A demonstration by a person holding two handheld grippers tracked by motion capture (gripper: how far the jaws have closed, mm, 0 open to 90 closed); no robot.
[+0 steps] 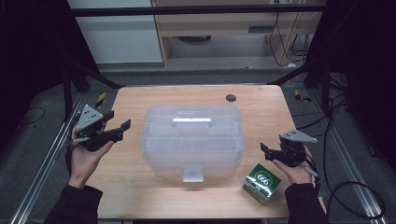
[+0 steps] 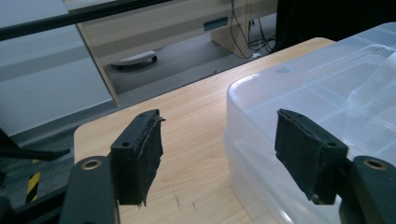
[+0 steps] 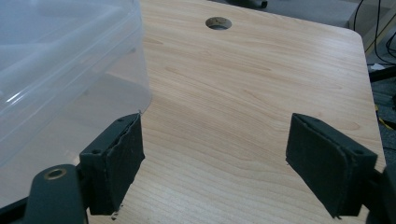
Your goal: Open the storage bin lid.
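A clear plastic storage box [image 1: 192, 137] with a closed lid and a front latch stands in the middle of the wooden table [image 1: 140, 186]. A green and white carton [image 1: 261, 182] sits at the front right. My left gripper [image 1: 125, 127] hovers off the box's left side, held in a hand, jaws wide apart with nothing between them. In the left gripper view the left gripper [image 2: 219, 154] looks past the box's corner [image 2: 327, 93]. My right gripper [image 1: 264, 150] is open to the right of the box; in its own view the right gripper [image 3: 215, 158] frames bare wood beside the box [image 3: 65, 70].
A round cable hole [image 1: 230, 97] lies near the table's far edge. Metal frame rails [image 1: 42, 172] run along both sides of the table. Cables [image 1: 345, 196] trail on the floor at the right. A wooden cabinet [image 1: 224, 23] stands beyond the table.
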